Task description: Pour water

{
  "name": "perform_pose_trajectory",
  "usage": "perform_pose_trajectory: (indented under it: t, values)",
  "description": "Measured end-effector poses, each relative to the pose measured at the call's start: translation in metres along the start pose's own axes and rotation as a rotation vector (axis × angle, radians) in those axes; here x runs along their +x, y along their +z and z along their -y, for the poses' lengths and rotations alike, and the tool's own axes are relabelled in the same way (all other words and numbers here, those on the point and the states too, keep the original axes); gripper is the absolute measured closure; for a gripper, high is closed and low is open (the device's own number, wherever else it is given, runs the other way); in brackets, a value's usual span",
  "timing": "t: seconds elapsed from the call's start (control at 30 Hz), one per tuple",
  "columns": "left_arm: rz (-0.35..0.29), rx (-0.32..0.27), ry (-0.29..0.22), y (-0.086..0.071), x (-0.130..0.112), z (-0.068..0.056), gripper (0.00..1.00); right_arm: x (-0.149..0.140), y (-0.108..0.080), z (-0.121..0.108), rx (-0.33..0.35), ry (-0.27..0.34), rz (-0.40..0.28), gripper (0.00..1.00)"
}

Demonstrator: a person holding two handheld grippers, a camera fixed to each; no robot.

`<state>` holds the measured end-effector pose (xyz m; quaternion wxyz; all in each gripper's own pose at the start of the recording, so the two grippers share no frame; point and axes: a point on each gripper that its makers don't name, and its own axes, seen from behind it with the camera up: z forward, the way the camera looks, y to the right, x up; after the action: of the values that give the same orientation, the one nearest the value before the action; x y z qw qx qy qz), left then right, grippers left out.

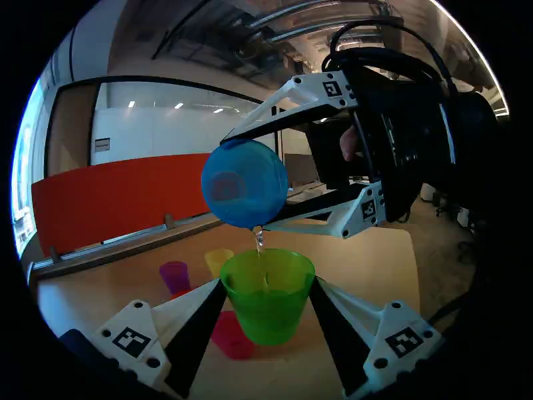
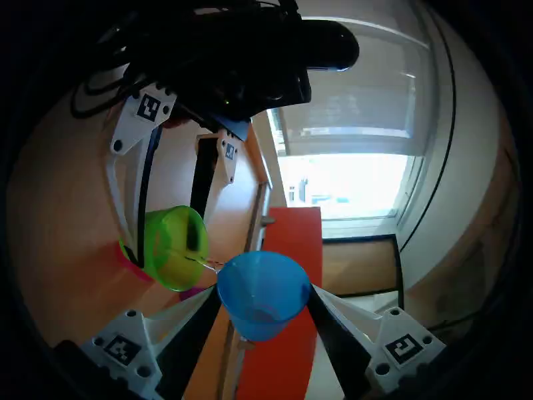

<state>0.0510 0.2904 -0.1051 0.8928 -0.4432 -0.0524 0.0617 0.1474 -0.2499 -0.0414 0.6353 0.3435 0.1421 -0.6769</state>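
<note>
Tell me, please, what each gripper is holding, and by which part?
The left gripper holds the green cup by its side walls, below the rim. The right gripper holds the blue cup likewise, tipped over the green one.

My left claw [image 1: 267, 288] holds the green cup [image 1: 269, 317] upright; my right claw [image 2: 263, 295], rolled sideways, clamps the blue cup [image 2: 261, 300] above.

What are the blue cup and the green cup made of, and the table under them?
Blue cup: probably thin translucent plastic, smooth and faintly glossy, since light glows through its wall. Green cup: apparently the same translucent plastic, with its far rim showing through the side. Table: pale wood or wood-look laminate with a matte finish; I cannot tell which.
</note>
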Motion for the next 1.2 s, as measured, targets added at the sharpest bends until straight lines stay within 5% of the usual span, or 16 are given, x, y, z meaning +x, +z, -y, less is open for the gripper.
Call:
perform_pose_trajectory:
  t: [1.2]
  values:
    - [-0.012,0.010,-0.011,-0.0014,0.0028,0.0049,0.14,0.0055,-0.0017,-0.0019,-0.030,-0.159,0.016,0.08]
